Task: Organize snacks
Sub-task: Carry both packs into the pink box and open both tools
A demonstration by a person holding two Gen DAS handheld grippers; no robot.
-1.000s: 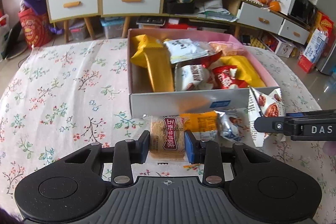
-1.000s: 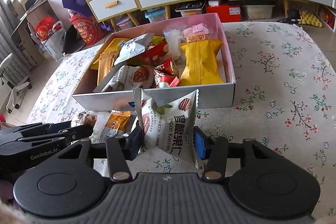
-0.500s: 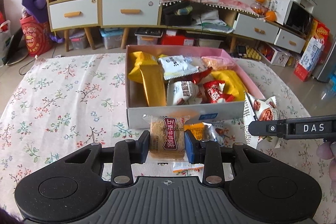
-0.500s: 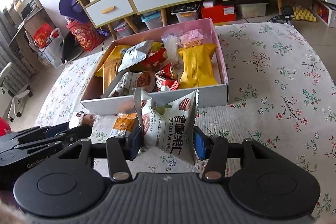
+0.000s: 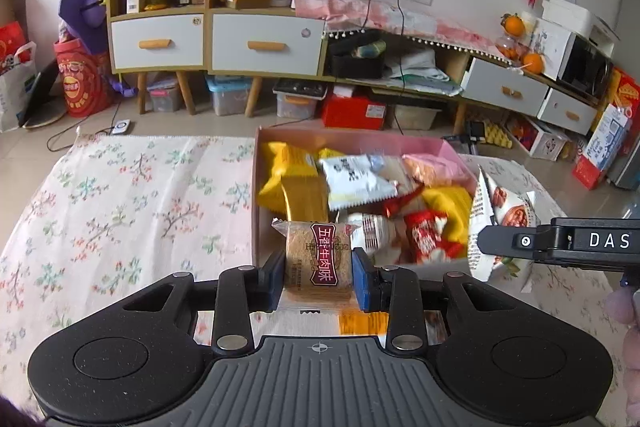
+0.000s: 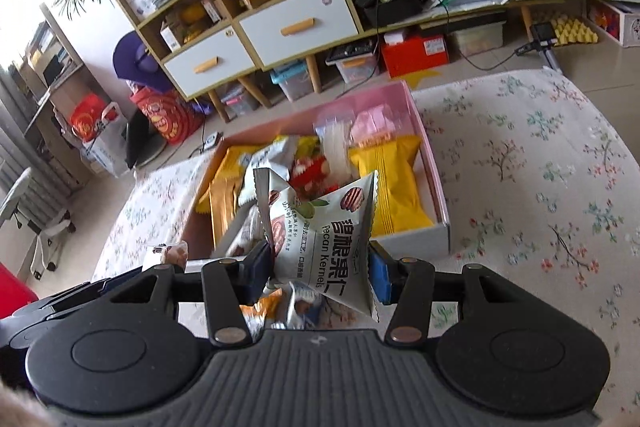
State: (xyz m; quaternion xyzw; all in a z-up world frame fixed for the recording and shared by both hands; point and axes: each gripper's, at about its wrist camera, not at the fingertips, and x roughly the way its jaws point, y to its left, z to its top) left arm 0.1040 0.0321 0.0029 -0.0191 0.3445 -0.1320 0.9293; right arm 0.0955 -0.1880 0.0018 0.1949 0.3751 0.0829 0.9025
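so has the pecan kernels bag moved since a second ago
Yes. The pecan kernels bag, clamped in the right tongs, has come up: it was in front of the box's near wall, and now overlaps the snacks inside.

A table under a white cloth [image 5: 132, 203] printed with small flower sprigs carries everything. On it sits an open cardboard box [image 6: 430, 163], pink inside and pale grey outside, packed with snack packets. Just in front of the box's near wall a few loose packets lie on the cloth: an orange one [image 6: 262, 309] and a pale blue-and-white one [image 6: 306, 311], close together.
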